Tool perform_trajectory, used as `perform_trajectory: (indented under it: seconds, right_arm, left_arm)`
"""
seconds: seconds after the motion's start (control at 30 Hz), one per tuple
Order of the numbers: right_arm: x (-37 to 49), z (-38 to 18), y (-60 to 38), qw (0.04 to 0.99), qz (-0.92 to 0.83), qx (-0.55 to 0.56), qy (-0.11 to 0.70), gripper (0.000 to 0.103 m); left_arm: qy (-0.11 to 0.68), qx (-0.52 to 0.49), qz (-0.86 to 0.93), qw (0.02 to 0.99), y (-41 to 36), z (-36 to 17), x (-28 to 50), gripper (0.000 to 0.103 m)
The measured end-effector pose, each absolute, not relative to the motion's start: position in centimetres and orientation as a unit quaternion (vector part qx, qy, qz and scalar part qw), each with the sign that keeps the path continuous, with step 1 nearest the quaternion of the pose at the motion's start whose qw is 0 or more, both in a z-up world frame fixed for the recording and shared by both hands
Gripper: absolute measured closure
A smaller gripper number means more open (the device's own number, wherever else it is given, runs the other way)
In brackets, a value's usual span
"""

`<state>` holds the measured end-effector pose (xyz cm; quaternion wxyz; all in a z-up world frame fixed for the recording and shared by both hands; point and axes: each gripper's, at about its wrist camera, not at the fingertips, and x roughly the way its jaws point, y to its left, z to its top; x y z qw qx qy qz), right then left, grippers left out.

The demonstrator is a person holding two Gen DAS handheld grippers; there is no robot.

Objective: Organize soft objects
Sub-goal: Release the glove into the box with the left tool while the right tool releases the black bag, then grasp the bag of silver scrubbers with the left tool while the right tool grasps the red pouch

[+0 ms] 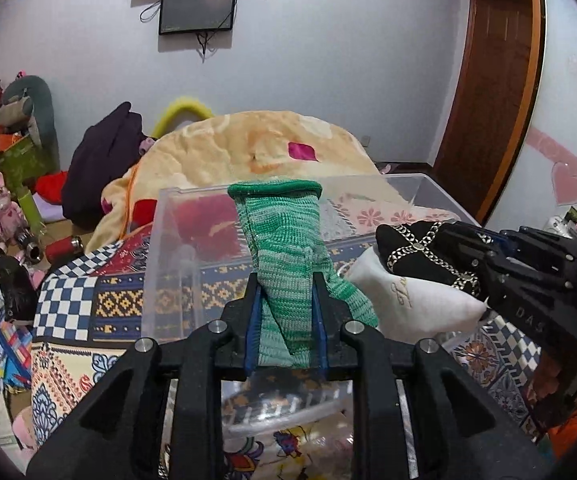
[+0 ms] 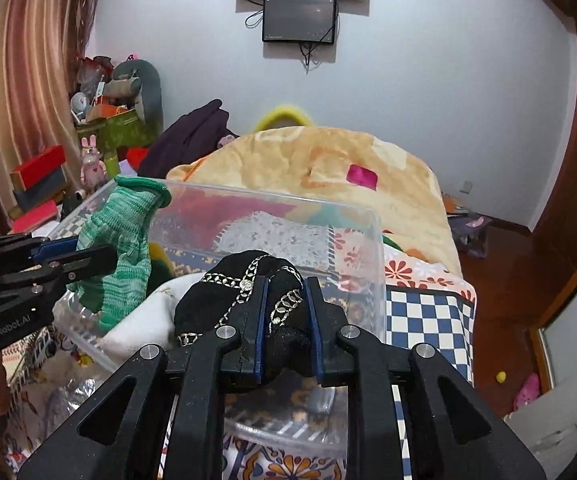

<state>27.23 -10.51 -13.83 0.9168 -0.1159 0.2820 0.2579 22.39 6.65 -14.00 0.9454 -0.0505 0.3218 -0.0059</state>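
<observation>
— Over the clear bin [image 1: 428, 188], what do the left tongs [image 1: 286, 320] hold?
— Closed on a green knit sock [image 1: 284, 248], its cuff up at twelve o'clock.
— And the right tongs [image 2: 284, 320]?
— Clamped on a black chain-patterned cloth [image 2: 244, 288], above a white cloth [image 1: 416, 300] inside the bin on the bed [image 2: 428, 312].

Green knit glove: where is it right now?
The green knit glove is clamped in the left gripper, held over the clear plastic bin, left of the black chain-print cloth in the right gripper.
</observation>
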Motion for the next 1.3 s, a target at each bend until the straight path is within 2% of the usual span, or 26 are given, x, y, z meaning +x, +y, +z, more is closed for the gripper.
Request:
perform_trajectory:
  seconds: [0.13,0.3,0.57,0.73,0.9,0.97,1.07,1.3]
  right_arm:
    - [26.7,-13.4,-10.6,0.915,0.264,-0.116,0.283,0.077]
    - [25.3,-12.0,-11.3,0.918,0.273,-0.109,0.266,0.063]
    - [21.7,-9.8,-12.4,0.925,0.287,-0.090,0.232,0.049]
    - [19.3,-10.4,-12.7,0.920,0.303,-0.084,0.233,0.036]
    - [17.7,-13.0,-12.2,0.907,0.314,-0.082,0.269,0.033]
    - [17.4,-14.4,-11.7,0.899,0.317,-0.086,0.289,0.033]
    - [17.1,-16.3,-11.3,0.884,0.332,-0.081,0.320,0.026]
    - [16.4,-19.8,-10.7,0.861,0.341,-0.082,0.368,0.026]
  left_arm:
    - [0.312,-0.038,-0.005,0.949,6.3,-13.2,21.3,0.067]
    - [0.289,-0.037,-0.008,0.957,6.1,-11.0,19.0,0.066]
    - [0.259,-0.050,-0.018,0.964,6.5,-8.1,14.7,0.065]
    - [0.263,-0.041,-0.017,0.964,6.4,-8.2,12.3,0.056]
    - [0.286,-0.047,-0.016,0.957,6.4,-9.6,9.9,0.048]
    - [0.300,-0.050,-0.015,0.952,6.4,-10.5,9.3,0.048]
    - [0.317,-0.052,-0.014,0.947,6.1,-11.5,8.8,0.048]
    - [0.363,-0.070,-0.029,0.929,4.9,-14.8,9.9,0.048]
